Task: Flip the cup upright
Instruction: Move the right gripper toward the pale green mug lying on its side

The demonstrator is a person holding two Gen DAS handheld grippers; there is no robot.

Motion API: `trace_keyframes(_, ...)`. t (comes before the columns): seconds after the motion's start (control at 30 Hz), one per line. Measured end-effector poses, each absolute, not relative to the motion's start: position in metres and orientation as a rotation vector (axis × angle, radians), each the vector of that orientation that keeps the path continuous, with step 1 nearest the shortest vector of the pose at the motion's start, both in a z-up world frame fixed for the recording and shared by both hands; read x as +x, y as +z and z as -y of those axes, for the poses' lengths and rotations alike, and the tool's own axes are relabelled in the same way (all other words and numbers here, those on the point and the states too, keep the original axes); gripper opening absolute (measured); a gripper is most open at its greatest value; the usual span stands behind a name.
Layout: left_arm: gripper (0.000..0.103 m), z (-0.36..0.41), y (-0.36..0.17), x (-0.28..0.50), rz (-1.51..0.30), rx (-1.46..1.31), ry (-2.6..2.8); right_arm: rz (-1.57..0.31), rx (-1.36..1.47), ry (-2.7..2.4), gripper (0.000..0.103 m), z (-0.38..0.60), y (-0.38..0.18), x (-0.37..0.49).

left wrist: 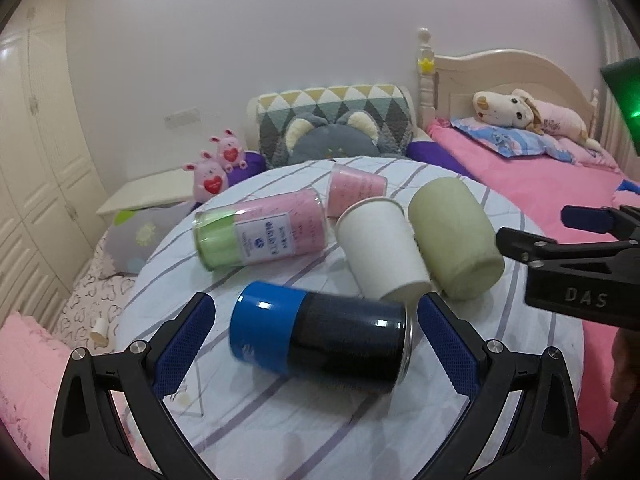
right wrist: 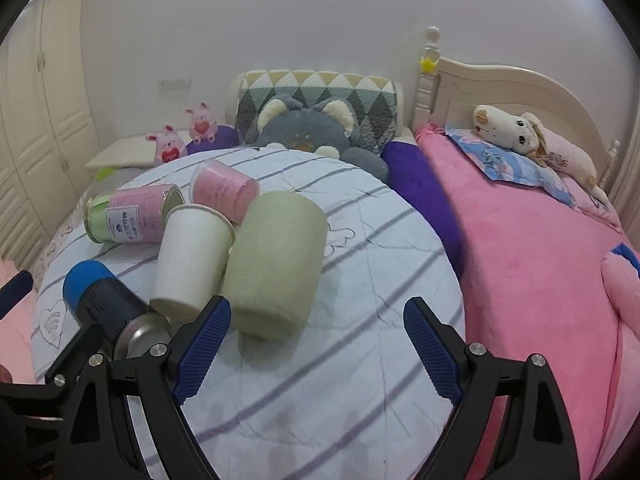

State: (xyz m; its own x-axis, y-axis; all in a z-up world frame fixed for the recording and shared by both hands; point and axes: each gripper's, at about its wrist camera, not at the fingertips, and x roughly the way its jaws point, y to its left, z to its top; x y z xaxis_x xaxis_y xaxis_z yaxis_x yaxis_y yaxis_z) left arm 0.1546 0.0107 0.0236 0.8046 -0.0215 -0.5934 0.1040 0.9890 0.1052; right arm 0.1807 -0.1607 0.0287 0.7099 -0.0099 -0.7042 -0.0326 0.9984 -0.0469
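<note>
Nothing is flipped yet: your left gripper [left wrist: 316, 332], jaws spread, straddles the blue cup [left wrist: 320, 334] lying sideways, white cup [left wrist: 380, 248] at one o'clock, and your right gripper [right wrist: 316, 348] is spread too.

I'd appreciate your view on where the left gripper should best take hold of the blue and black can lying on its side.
Probably across the round body of the blue and black can, near the middle. It lies between the open fingers of the left gripper, long axis crosswise, so they face its ends; turn the gripper first.

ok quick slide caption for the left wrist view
Open left gripper straddles a toppled blue canister; white paper cup lies behind.
</note>
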Motion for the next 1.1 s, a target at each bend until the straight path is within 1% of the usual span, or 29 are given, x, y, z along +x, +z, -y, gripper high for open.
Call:
trace_keyframes(0.3,0.102,-0.003,0.025,0.199,-0.709,0.154,-0.067,-0.928,-0.081,0.029,0.090,0.156,0.017,0.230)
trace_keyframes(0.5,0.102,-0.007,0.021,0.228,-0.781,0.162,-0.045,-0.997,-0.043,0.104,0.090,0.151,0.013,0.252)
trace_keyframes(0.63,0.102,-0.012,0.017,0.237,-0.804,0.159,-0.035,-1.083,0.004,0.185,0.090,0.142,0.002,0.266)
trace_keyframes(1.0,0.103,-0.020,0.009,0.248,-0.844,0.138,-0.041,-1.165,0.046,0.218,0.089,0.136,-0.023,0.287)
trace_keyframes(1.03,0.103,-0.020,0.009,0.248,-0.843,0.140,-0.041,-1.163,0.047,0.225,0.086,0.137,-0.024,0.287)
trace_keyframes(1.1,0.103,-0.021,0.009,0.249,-0.846,0.137,-0.043,-1.162,0.046,0.233,0.085,0.136,-0.024,0.286)
